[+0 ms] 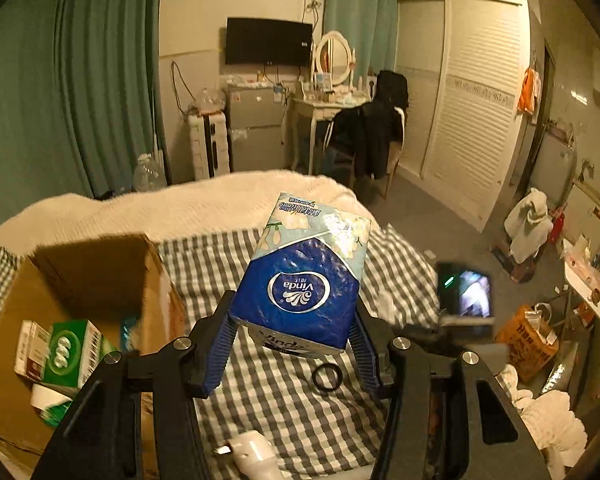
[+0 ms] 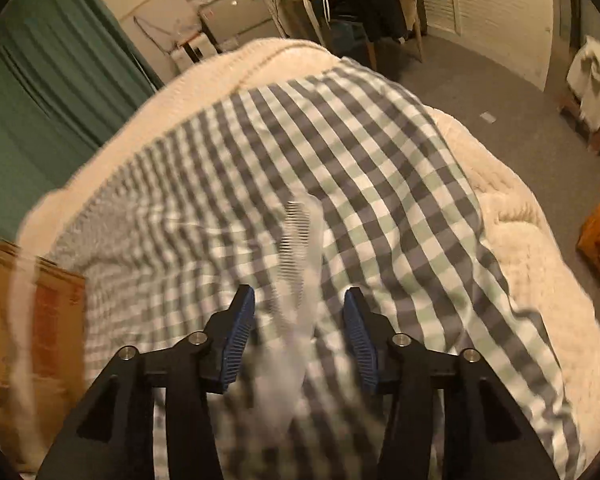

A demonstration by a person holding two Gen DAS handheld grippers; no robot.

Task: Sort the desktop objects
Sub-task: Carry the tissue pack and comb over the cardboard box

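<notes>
Glossy tissue pack (image 1: pixel 300 280) clamped in left jaws; right jaws parted around blurred comb (image 2: pixel 300 248).

Tissue pack (image 1: pixel 304 280) above the checked sheet (image 1: pixel 284 408), cardboard box (image 1: pixel 16 320) left, ring (image 1: pixel 326 378) apparently beneath.

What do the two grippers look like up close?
Both look alike. The left gripper and the right gripper each have a matte black angular frame with triangular cut-outs, joined by round silver bolts. Each carries two blue fingers with fine ribbed pads on the inner faces, set in black holders. No cables, printed markings, hands or sleeves show in either view.
</notes>
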